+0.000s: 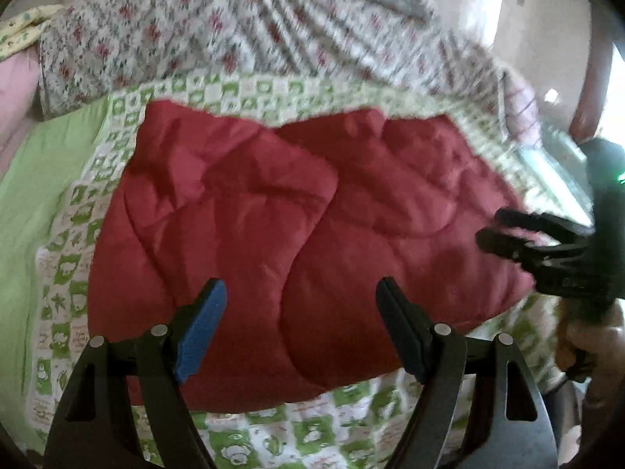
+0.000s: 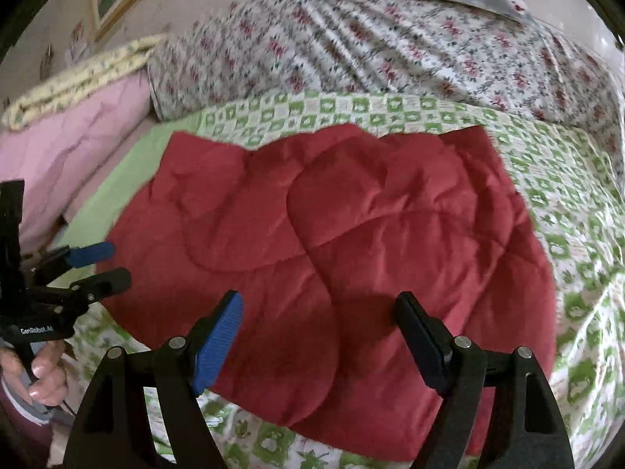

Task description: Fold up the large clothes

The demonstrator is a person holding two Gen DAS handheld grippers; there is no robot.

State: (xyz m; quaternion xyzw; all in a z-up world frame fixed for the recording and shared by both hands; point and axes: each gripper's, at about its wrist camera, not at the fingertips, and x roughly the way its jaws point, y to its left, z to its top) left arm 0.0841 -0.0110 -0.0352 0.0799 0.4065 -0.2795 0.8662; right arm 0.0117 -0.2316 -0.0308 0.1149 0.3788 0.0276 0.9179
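While the bed (image 2: 566, 203), spread with a green-and-white checked sheet, fills both views from edge to edge, the red quilted garment (image 2: 332, 254) lies across the middle of each frame as a thick, puffy rectangle with rounded stitch lines; judged from its compact outline and the doubled look of its lower edge, it seems already folded at least once, though creases remain and its corners are not squared, so a further fold or a smoothing pass is probably still to come; whether sleeves are tucked inside cannot be told. Along the top of both frames runs a floral quilt (image 1: 218, 35), and at the upper left of the right wrist view sits a pink bedding stack (image 2: 78, 144). The left claw (image 1: 300, 320) hangs over the garment's lower edge with its jaws apart and nothing between them; the right claw (image 2: 320, 336) likewise stands spread and empty above the cloth, neither pad touching it. Smallest of all, white lettering on the left tool's body, at the lower left of the right wrist view, appears to read "GenRobot.AI"; no other writing is legible.
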